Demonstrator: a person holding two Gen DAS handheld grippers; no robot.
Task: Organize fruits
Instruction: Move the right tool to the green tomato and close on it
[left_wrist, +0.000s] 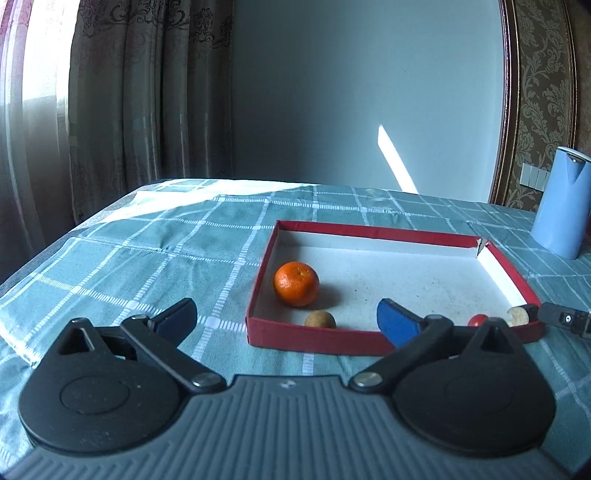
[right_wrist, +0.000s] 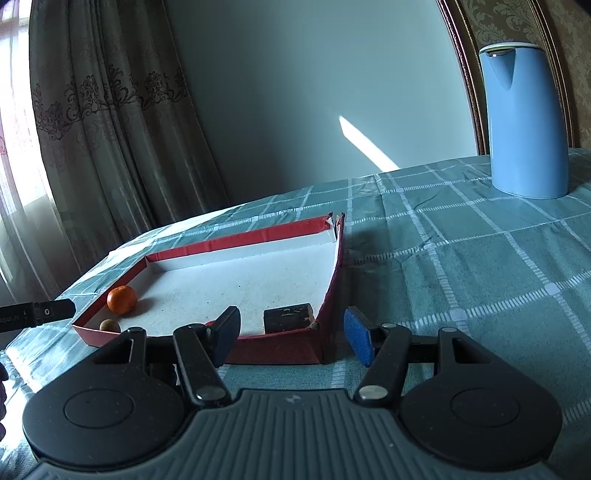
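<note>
Only an orange (left_wrist: 296, 283) hard against the tray's left wall (left_wrist: 263, 275).

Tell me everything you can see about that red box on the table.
The red box is a shallow, open cardboard tray, red outside, white and speckled inside. Its far right corner is torn open. It lies flat on the checked tablecloth. Inside sit an orange, a small brown fruit, a small red fruit and a dark block.
</note>
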